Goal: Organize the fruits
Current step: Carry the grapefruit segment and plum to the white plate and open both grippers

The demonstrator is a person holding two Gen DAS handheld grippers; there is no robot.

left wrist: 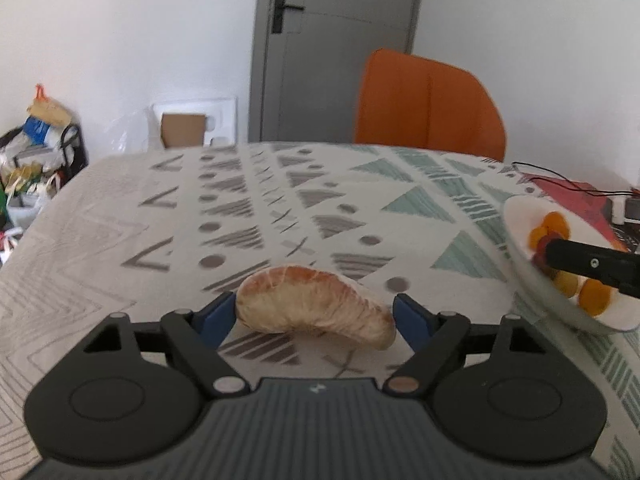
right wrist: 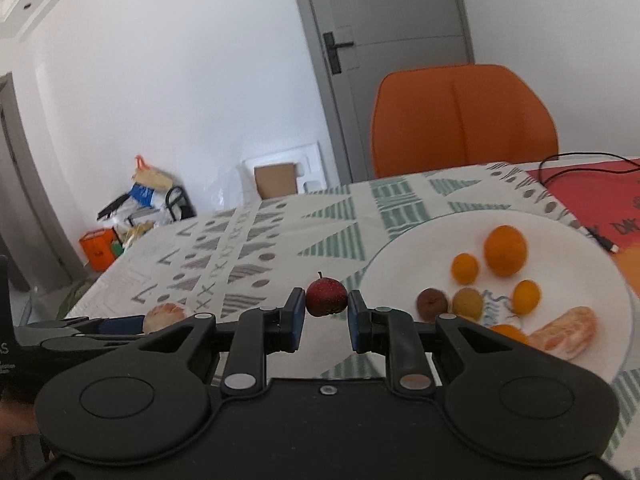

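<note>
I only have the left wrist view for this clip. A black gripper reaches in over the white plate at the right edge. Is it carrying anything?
Observer: Yes. The right wrist view shows the right gripper shut on a small dark red fruit with a stem, pinched between its blue pads.
Operator: Does the plate already have a piece like the held segment in the left gripper?
Observer: Yes. One peeled citrus segment lies by the near rim of the plate, next to the small orange fruits.
</note>
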